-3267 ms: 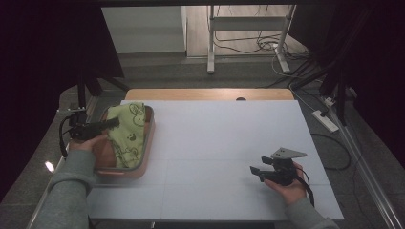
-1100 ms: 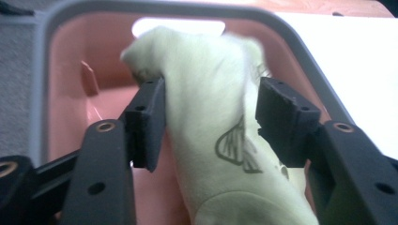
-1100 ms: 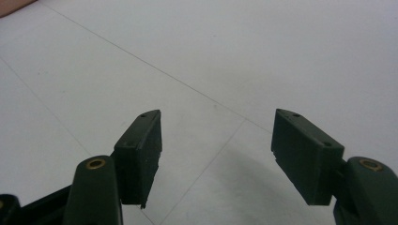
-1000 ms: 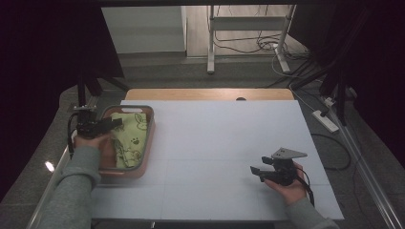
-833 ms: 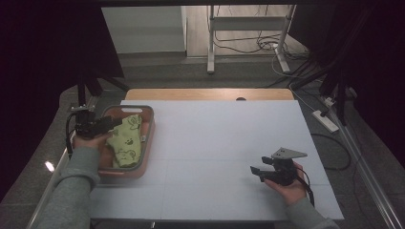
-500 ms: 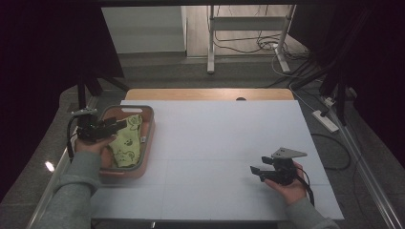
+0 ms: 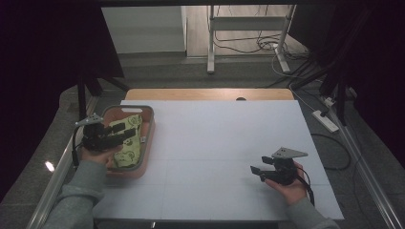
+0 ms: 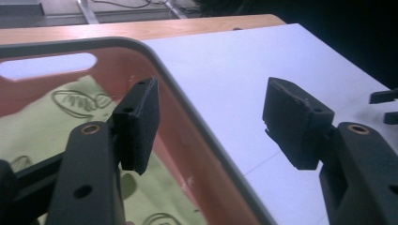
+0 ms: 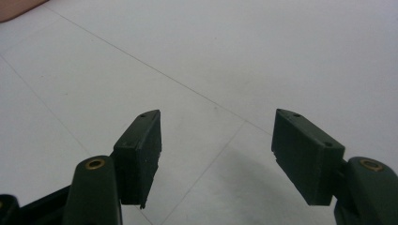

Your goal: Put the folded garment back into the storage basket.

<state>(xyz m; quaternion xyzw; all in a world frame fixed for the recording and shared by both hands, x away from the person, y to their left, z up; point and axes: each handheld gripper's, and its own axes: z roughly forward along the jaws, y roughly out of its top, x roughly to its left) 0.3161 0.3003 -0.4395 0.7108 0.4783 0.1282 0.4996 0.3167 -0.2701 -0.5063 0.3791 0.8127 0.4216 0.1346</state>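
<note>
Your green cloth (image 7: 125, 140) lies loose in the pink basket (image 7: 149, 125) at the surface's left edge. It looks soft and light; pinch a raised fold. Left gripper (image 7: 128, 133) has just been opening, nothing between its fingers; right gripper (image 7: 255, 172) stands wide, empty.

Hidden and cut-off parts at the desk's left edge

In the high view the left gripper (image 7: 128, 135) and its hand (image 7: 98, 151) cover the near left part of the green cloth (image 7: 128, 148) in the pink basket (image 7: 148, 143), so how the cloth lies there can't be told; its dark print is too small to read. In the left gripper view the basket (image 8: 197, 136) is cut off by the left and bottom edges, the cloth (image 8: 42, 126) partly behind the jaw. The other gripper (image 8: 385, 105) is cut by the right edge.
</note>
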